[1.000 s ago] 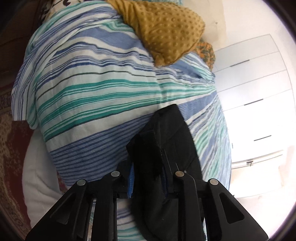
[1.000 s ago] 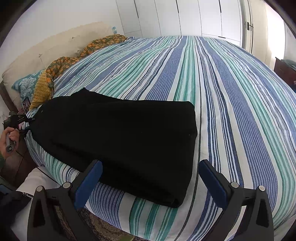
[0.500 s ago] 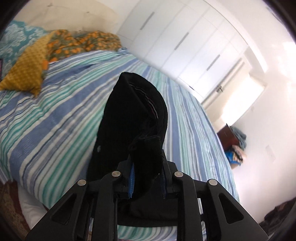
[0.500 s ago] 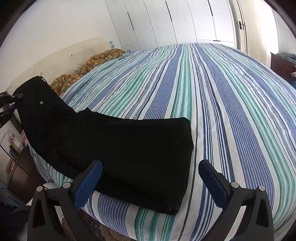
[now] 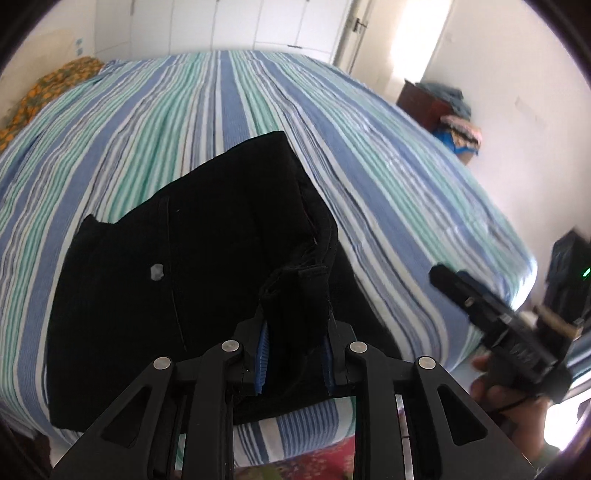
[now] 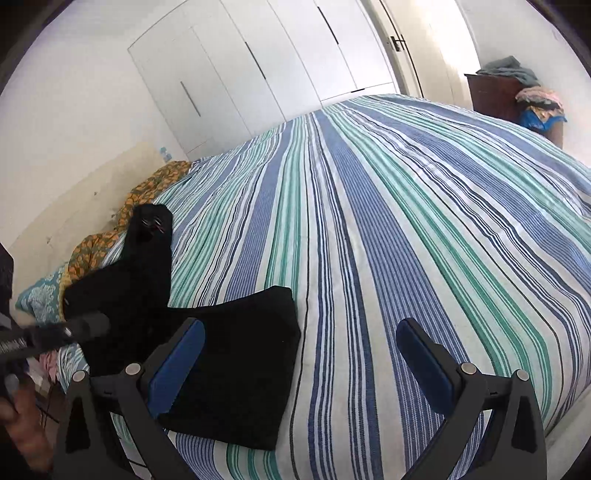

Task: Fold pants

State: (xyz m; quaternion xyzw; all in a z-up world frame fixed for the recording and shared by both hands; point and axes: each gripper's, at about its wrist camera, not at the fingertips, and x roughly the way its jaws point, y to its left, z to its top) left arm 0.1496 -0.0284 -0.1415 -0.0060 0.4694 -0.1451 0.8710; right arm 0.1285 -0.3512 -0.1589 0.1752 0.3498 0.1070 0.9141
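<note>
**Black pants half lifted over the striped bed**

From my left wrist I look down across a wide bed (image 5: 229, 122) covered in a bedspread striped blue, green and white, the stripes running away from me toward a wall of white wardrobe doors (image 5: 221, 22). My left gripper (image 5: 293, 360) has a thick bunch of the black pants (image 5: 177, 266) between its blue pads; its jaws are opening at this moment, with the cloth still wedged between them. The rest of the pants spreads over the near edge of the bed, a small pale button showing on the dark cloth. At the far left lies an orange patterned cloth (image 5: 40, 96). To the right, past the bed, a dark wooden cabinet (image 5: 424, 107) stands against the pale wall with heaped clothes beside it. Low on the right my right hand (image 5: 506, 402) holds the other gripper, blurred. A red patterned rug (image 5: 310, 458) peeks out below the bed's edge.

From my right wrist the same bedspread fills most of the view, smooth and bare over its right half. My right gripper (image 6: 299, 365) is spread wide with nothing between its blue pads, hovering over the near edge of the bed. The pants lie at the near left: one flat folded part under my left finger, and another part rising in a dark column toward the orange cloth. White wardrobe doors with long dark handles cover the far wall, and the wooden cabinet stands in the far right corner.
</note>
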